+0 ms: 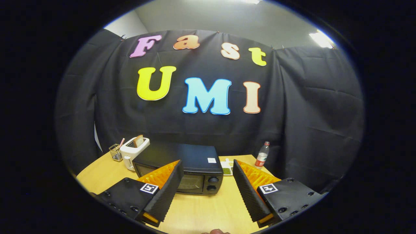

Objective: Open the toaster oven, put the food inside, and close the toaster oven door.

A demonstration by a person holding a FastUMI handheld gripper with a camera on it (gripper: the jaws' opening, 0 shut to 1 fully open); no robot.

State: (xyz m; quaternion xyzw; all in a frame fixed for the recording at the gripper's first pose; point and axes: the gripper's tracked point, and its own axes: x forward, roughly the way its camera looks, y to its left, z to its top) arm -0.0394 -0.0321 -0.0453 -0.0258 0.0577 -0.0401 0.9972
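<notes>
A black toaster oven [191,162] stands on the wooden table [201,208], beyond my fingers, its glass door shut and two knobs [212,183] on its right side. My gripper [206,169] hovers above the table in front of it, open, with nothing between the fingers. The left finger [165,185] overlaps the oven's door in the view. A small plate with green food [227,170] lies just right of the oven, partly hidden behind the right finger [247,188].
A white slot toaster [134,150] with a slice of bread stands left of the oven, with a wire holder [115,152] beside it. A plastic bottle [262,155] stands at the table's back right. Black cloth walls close the booth behind.
</notes>
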